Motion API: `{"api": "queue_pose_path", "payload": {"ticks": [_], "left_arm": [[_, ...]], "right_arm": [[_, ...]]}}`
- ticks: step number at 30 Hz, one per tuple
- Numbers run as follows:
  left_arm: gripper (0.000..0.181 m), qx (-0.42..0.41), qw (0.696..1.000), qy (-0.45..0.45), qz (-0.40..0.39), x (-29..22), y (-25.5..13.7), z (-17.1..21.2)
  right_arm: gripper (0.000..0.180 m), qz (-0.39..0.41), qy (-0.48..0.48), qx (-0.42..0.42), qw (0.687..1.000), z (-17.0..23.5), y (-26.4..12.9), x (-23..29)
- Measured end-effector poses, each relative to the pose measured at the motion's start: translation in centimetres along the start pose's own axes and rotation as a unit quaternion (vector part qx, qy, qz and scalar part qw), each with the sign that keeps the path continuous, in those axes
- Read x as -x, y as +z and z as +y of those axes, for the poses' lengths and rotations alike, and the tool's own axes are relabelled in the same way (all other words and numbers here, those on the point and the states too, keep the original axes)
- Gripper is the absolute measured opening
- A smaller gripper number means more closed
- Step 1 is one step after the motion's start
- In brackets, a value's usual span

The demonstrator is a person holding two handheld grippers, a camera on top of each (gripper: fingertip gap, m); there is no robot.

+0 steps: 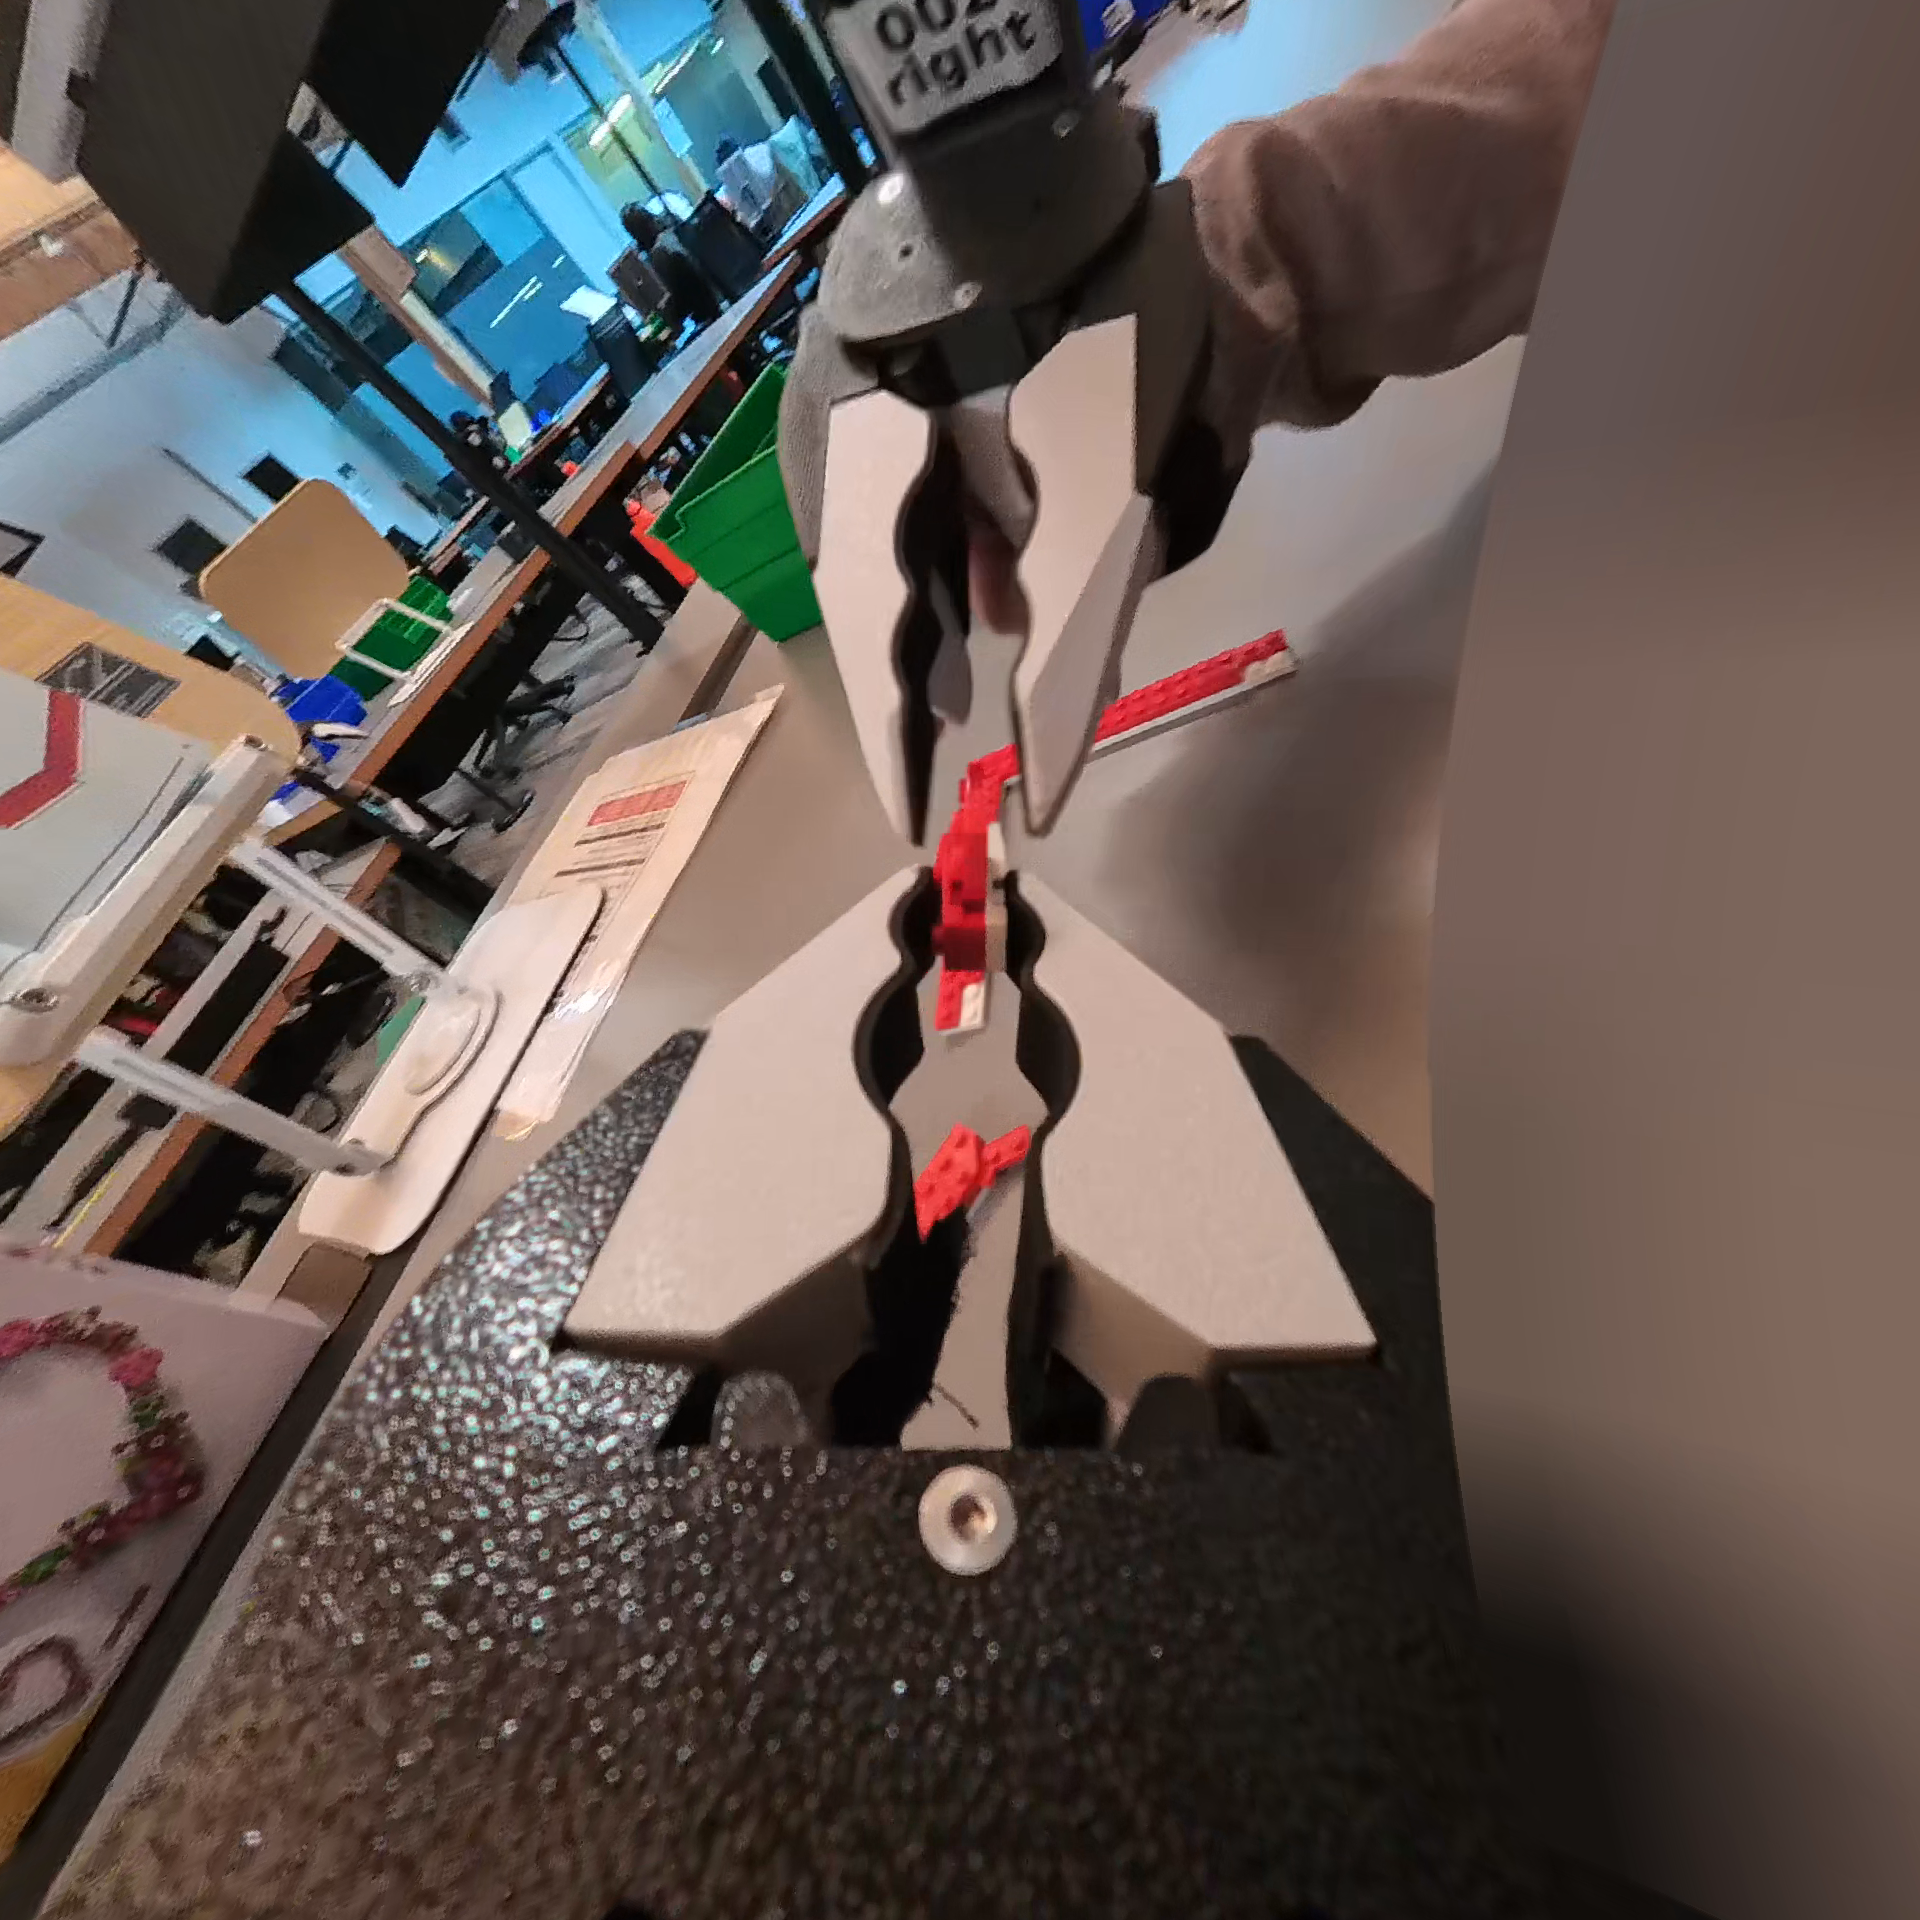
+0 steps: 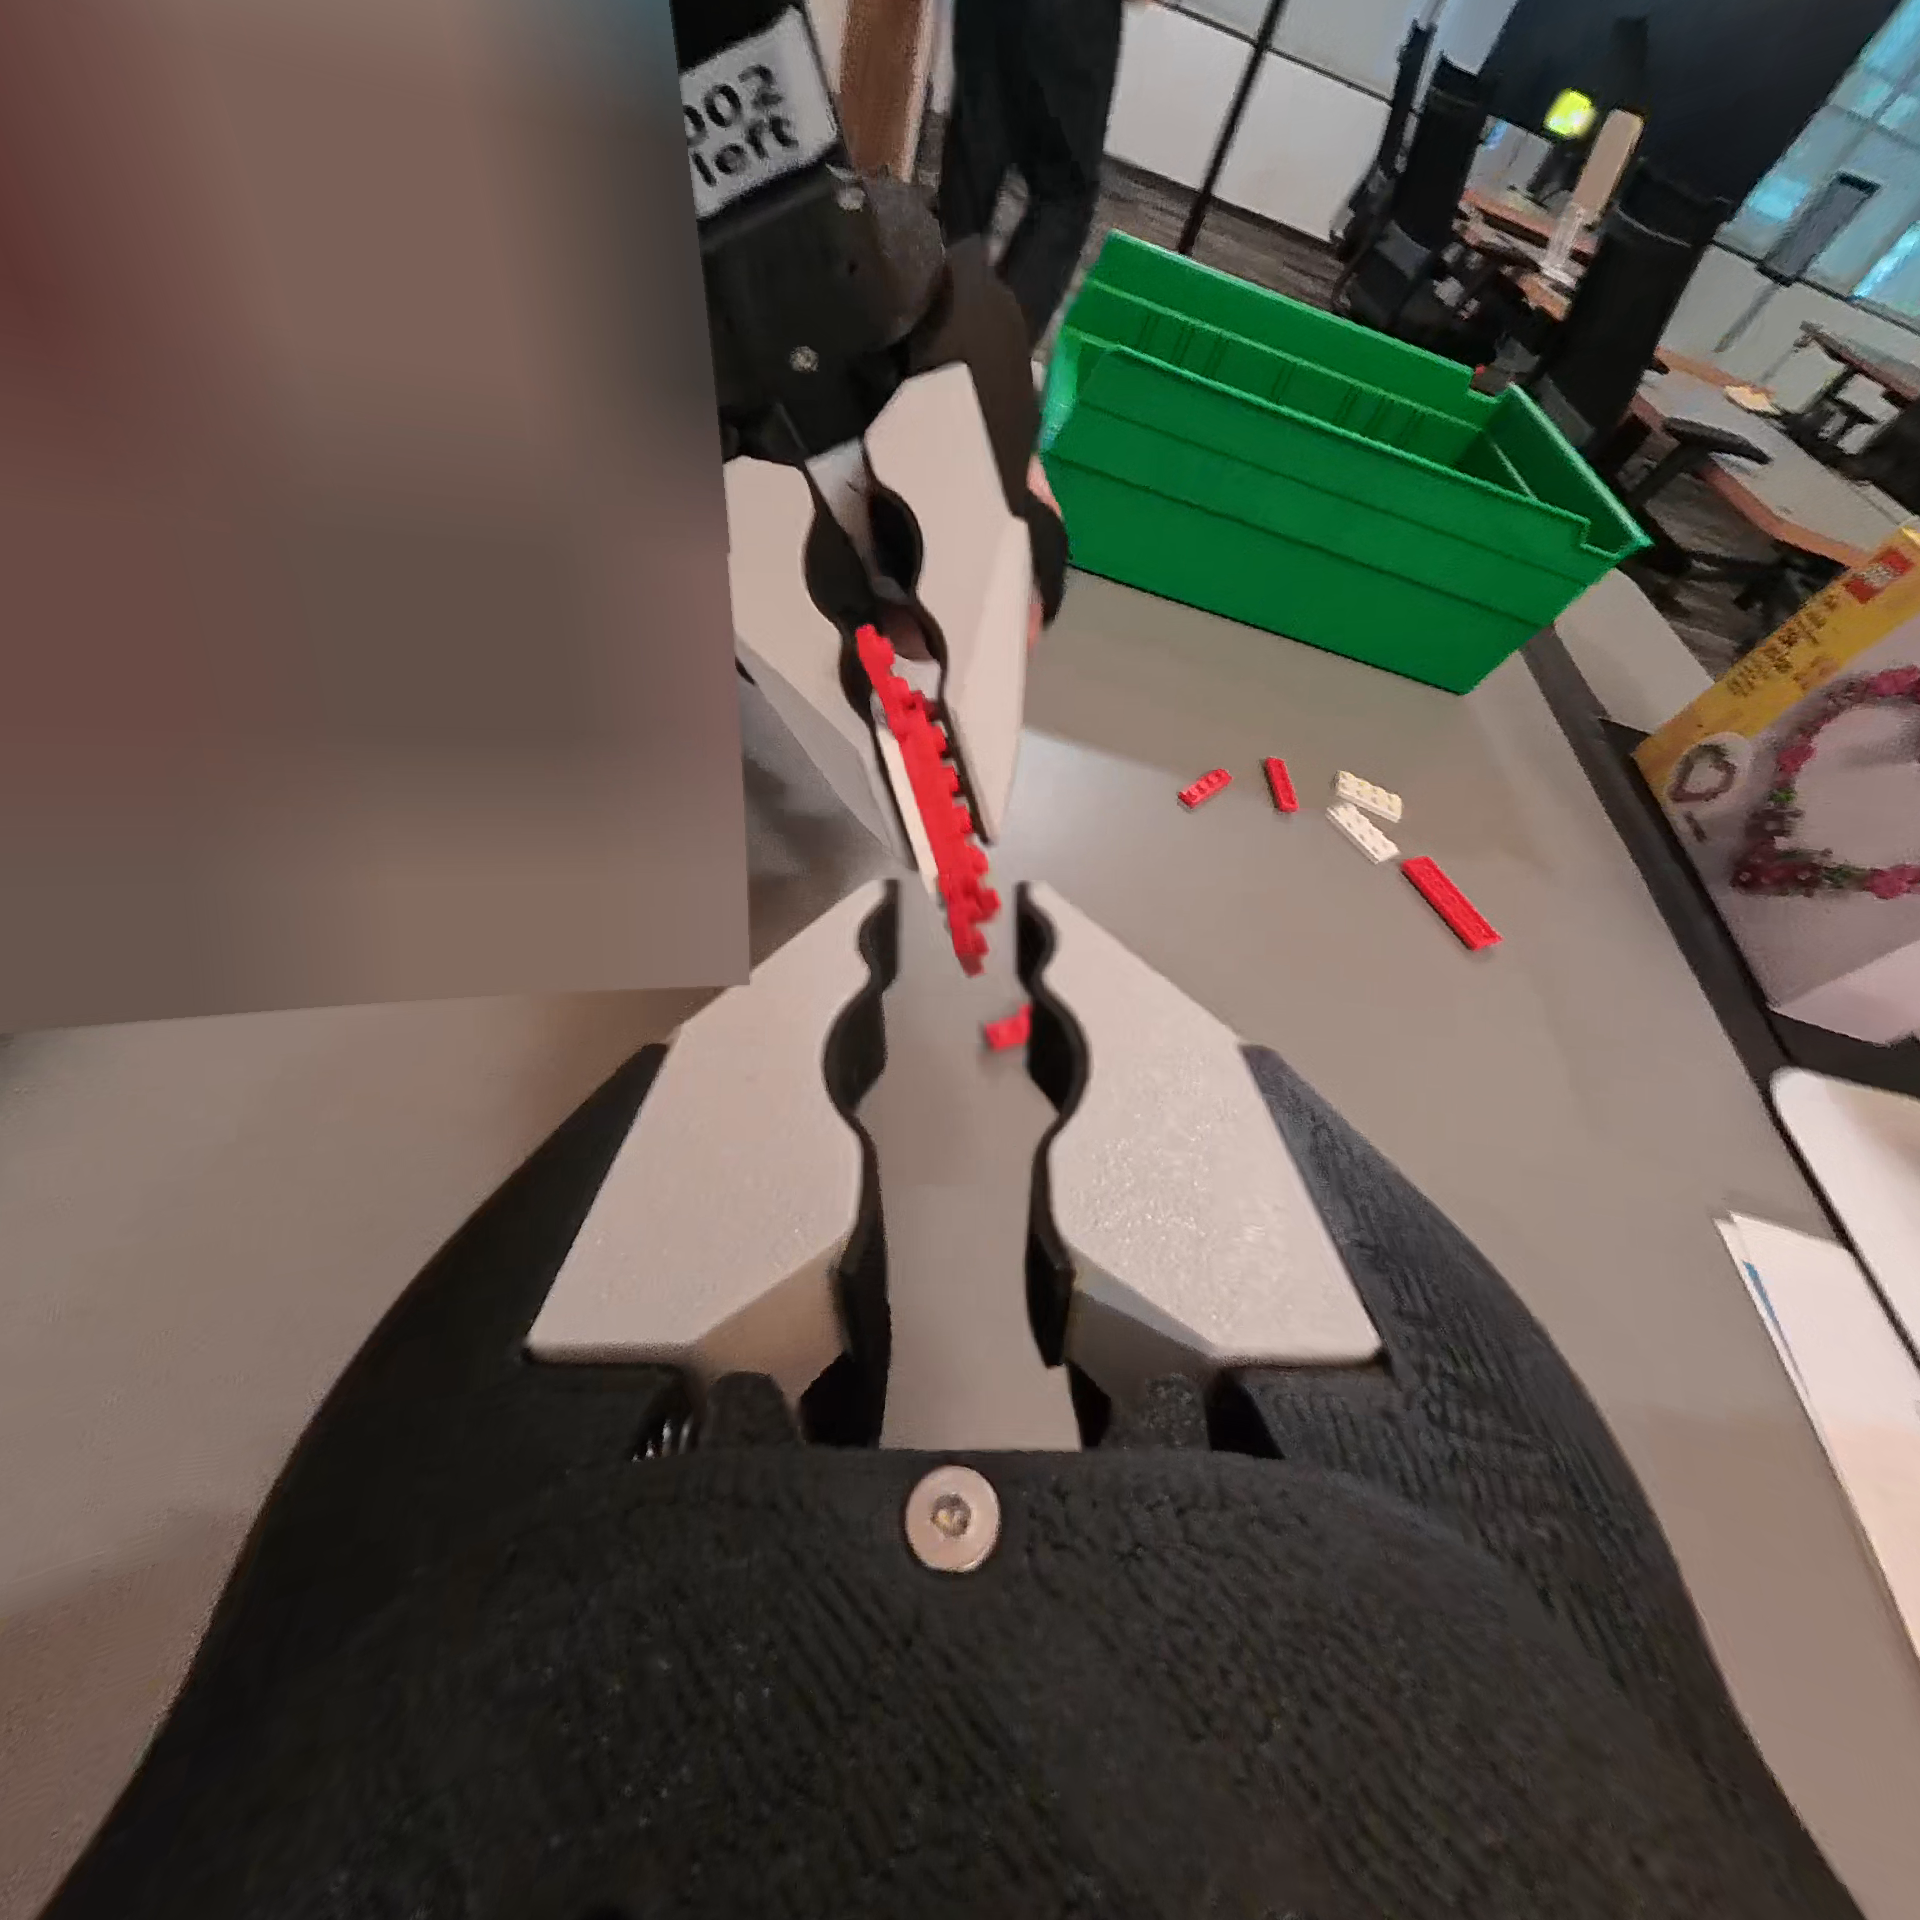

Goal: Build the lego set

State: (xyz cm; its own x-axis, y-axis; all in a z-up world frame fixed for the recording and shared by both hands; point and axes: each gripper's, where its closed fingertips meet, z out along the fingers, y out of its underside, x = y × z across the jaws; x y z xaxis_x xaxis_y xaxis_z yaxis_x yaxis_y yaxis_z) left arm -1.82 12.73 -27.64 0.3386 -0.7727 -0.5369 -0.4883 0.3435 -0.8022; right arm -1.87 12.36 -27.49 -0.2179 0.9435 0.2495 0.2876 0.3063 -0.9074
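My left gripper [image 1: 968, 878] is shut on a red and white lego strip [image 1: 961, 925], held above the grey table [image 1: 1299, 883]. In the right wrist view the left gripper [image 2: 951, 847] holds the strip [image 2: 925, 790] edge-on, studs to the right. My right gripper [image 2: 958, 894] is open, and the strip's free end lies between its fingertips. It faces the left gripper tip to tip [image 1: 979, 826]. I cannot tell if it touches the strip. A small red piece [image 2: 1008, 1029] lies on the table below. A longer red and white strip [image 1: 1195, 696] shows behind the right gripper; I cannot tell whether it joins the held one.
Loose red plates [image 2: 1449, 902] and white plates [image 2: 1368, 795] lie on the table to the right. A green bin [image 2: 1320, 499] stands behind them. The lego box [image 2: 1818, 810] stands at the right edge, with white papers [image 2: 1849, 1351] nearer. A person's sleeved arm [image 1: 1351, 239] holds the right gripper.
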Motion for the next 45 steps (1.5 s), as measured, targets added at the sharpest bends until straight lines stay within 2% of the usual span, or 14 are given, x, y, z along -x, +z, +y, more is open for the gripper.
{"api": "queue_pose_path", "payload": {"ticks": [1,7,13,16,18,21,25,32,36,45], "left_arm": [[0.010,0.008,1.000,0.003,-0.011,0.4,0.0,0.4],[0.010,0.022,1.000,0.010,-0.009,0.6,0.1,1.7],[0.010,0.017,0.998,0.058,-0.006,0.7,0.4,2.1],[0.010,0.022,0.994,0.106,-0.009,0.2,0.6,2.8],[0.010,0.026,0.991,0.133,-0.007,-0.3,1.0,3.4],[0.010,0.023,0.987,0.156,-0.006,-0.8,1.5,3.9],[0.010,0.032,0.981,0.190,-0.007,-1.0,2.0,4.5],[0.010,0.021,0.984,0.174,0.041,-2.7,2.2,4.2],[0.010,0.018,0.989,0.127,0.074,-3.4,2.2,4.3],[0.010,0.015,0.992,0.115,0.057,-2.5,1.1,4.2]], "right_arm": [[0.028,0.014,0.002,0.012,1.000,0.4,-0.3,-0.6],[0.030,0.053,-0.010,0.214,0.975,8.1,-2.7,-3.5],[0.032,-0.028,0.043,0.278,0.959,12.3,-2.2,-4.4],[0.025,-0.070,0.065,0.272,0.957,12.3,-1.7,-4.6],[0.014,-0.101,0.071,0.273,0.954,12.2,-1.3,-4.1],[0.014,-0.143,0.080,0.270,0.949,11.9,-1.0,-3.5],[0.014,-0.222,0.146,0.250,0.931,11.1,-1.1,-1.7],[0.014,-0.295,0.235,0.214,0.901,10.0,-1.1,0.3],[0.014,-0.338,0.300,0.204,0.868,9.4,-1.3,1.1],[0.014,-0.367,0.362,0.202,0.833,8.4,-1.6,1.0]]}}
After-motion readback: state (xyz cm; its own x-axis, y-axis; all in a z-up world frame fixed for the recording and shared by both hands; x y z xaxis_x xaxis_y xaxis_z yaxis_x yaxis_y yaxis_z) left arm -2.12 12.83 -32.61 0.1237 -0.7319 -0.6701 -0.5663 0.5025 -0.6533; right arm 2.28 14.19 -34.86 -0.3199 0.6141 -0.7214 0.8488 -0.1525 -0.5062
